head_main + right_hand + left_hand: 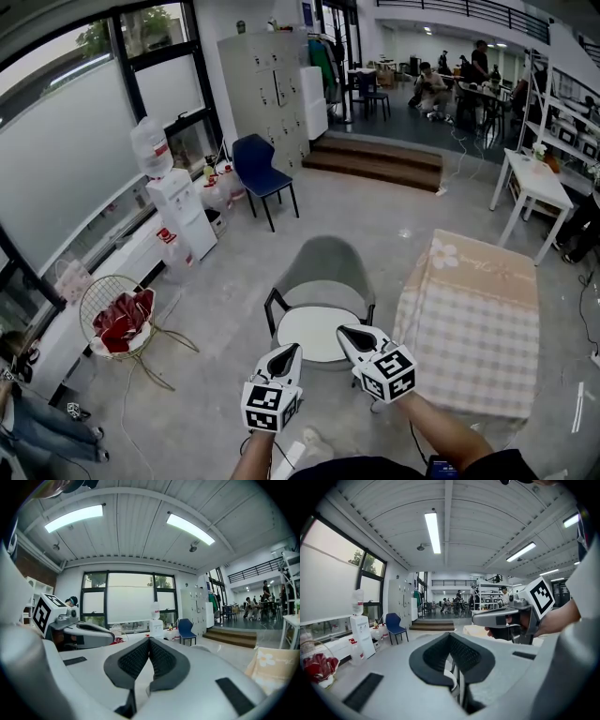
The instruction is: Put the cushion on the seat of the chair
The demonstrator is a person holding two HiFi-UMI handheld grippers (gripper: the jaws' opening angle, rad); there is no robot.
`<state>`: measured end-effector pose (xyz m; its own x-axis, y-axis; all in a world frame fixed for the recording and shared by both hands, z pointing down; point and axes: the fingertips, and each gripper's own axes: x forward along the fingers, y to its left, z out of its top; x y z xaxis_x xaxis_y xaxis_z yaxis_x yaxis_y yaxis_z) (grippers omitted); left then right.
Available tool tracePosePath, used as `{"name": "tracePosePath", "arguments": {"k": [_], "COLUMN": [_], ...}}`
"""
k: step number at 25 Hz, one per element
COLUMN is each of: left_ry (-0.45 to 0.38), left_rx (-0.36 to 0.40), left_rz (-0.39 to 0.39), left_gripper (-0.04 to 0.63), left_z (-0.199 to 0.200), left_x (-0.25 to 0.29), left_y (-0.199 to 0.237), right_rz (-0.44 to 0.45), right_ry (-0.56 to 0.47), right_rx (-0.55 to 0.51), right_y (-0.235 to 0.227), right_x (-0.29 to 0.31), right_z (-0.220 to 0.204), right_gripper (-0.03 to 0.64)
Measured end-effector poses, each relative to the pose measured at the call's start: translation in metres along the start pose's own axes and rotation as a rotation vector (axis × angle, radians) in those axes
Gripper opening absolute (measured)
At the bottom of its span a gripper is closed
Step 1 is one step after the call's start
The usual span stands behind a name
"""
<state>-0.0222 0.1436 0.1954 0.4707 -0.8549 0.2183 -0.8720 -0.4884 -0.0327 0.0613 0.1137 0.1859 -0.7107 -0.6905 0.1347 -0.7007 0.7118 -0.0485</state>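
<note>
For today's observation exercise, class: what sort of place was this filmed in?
Probably a shared office or lab workspace: grey lockers, a water dispenser by the windows, and people at desks on a raised level.

Shows a round, off-white cushion [314,330] lying flat on the seat of a grey chair [328,267] and covering most of that seat. Stands upright near the middle of the scene, with the curved backrest on the far side and dark armrests to left and right.

Grey hand-held grippers [292,349] [343,331], black pads [464,656], checkered marker cubes [271,406] [389,372].
</note>
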Motion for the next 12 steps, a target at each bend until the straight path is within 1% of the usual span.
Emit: {"name": "tracePosePath", "arguments": {"k": [12], "left_ry": [-0.052], "left_rx": [-0.009], "left_rz": [0.021], "left_gripper": [0.005], "left_z": [0.004], "left_x": [-0.037], "left_y": [-0.030], "right_rz": [0.007], "right_ry": [-0.020], "right_rx": [-0.035], "right_y": [0.025], "right_x": [-0.043], "right_z": [0.001], "right_gripper": [0.018]}}
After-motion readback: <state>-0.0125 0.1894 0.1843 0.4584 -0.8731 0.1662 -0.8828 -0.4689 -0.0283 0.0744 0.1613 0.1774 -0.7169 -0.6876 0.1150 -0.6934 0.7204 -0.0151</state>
